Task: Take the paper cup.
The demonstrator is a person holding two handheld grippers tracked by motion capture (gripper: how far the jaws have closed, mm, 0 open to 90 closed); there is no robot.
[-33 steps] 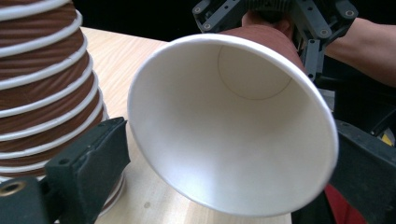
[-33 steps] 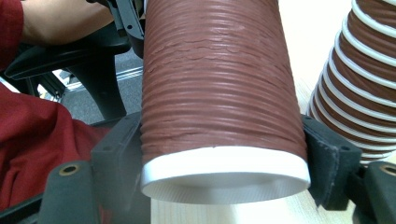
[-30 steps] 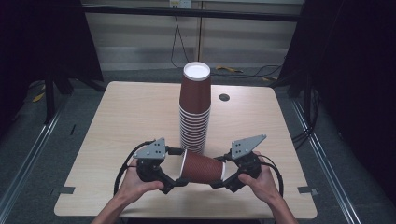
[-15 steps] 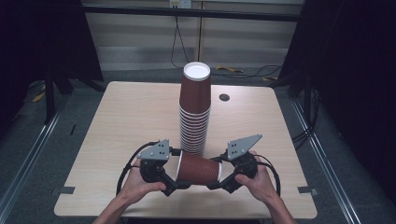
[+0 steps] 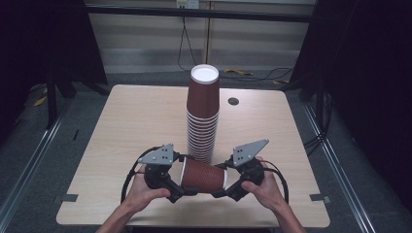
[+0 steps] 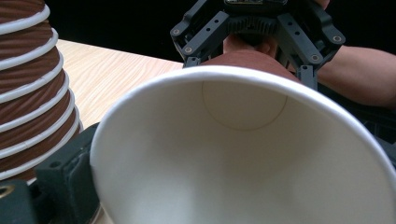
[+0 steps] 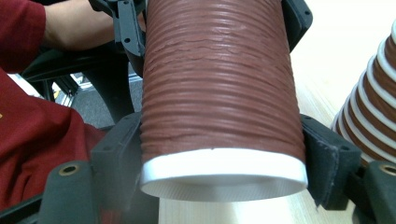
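A brown ribbed paper cup point(image 5: 204, 175) lies on its side in the air just above the table's front edge, held at both ends. My left gripper point(image 5: 182, 178) is shut on its wide mouth end; the white inside point(image 6: 243, 154) faces that camera. My right gripper point(image 5: 225, 183) is shut on the narrow base end point(image 7: 219, 116), one black pad point(image 7: 322, 163) pressed against each side. The right gripper point(image 6: 252, 37) appears beyond the cup in the left gripper view. A tall stack of the same brown cups point(image 5: 203, 116) stands upright just behind the held cup.
The light wooden table point(image 5: 131, 121) has bare room left and right of the stack. A small dark round spot point(image 5: 233, 101) sits near the far edge. The stack point(image 6: 28, 93) point(image 7: 373, 107) stands close beside both grippers. Dark floor and rails surround the table.
The right gripper has shifted slightly left, and the cup with it. The left gripper and the stack have stayed where they were.
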